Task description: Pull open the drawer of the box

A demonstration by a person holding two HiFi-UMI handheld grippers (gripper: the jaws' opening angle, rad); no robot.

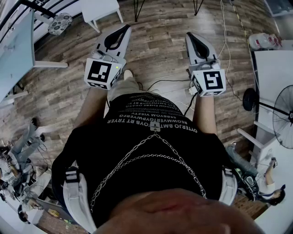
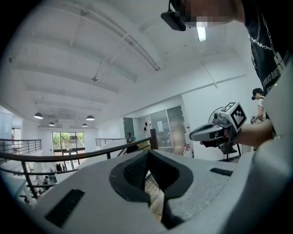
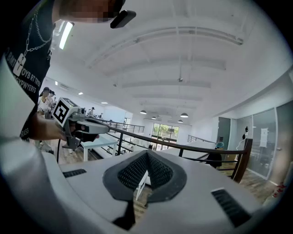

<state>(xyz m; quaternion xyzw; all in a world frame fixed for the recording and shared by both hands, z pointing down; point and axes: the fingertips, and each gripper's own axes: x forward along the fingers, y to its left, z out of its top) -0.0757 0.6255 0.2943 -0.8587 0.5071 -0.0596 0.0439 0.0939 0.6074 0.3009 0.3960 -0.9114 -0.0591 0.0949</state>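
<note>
No box or drawer shows in any view. In the head view the person holds both grippers out in front, level, above a wooden floor [image 1: 155,50]. My left gripper [image 1: 123,28] has its jaws together with nothing between them, and so does my right gripper [image 1: 191,36]. In the left gripper view the jaw tips of the left gripper [image 2: 147,153] meet, and the right gripper [image 2: 215,130] hangs off to the right. In the right gripper view the right gripper [image 3: 146,154] is shut and empty, with the left gripper [image 3: 87,125] at the left.
A white table [image 1: 98,9] stands ahead, a pale blue table [image 1: 16,50] at the left, a white cabinet [image 1: 274,68] and a fan [image 1: 284,116] at the right. Cables [image 1: 169,82] lie on the floor. A dark railing [image 3: 183,146] runs across the room ahead.
</note>
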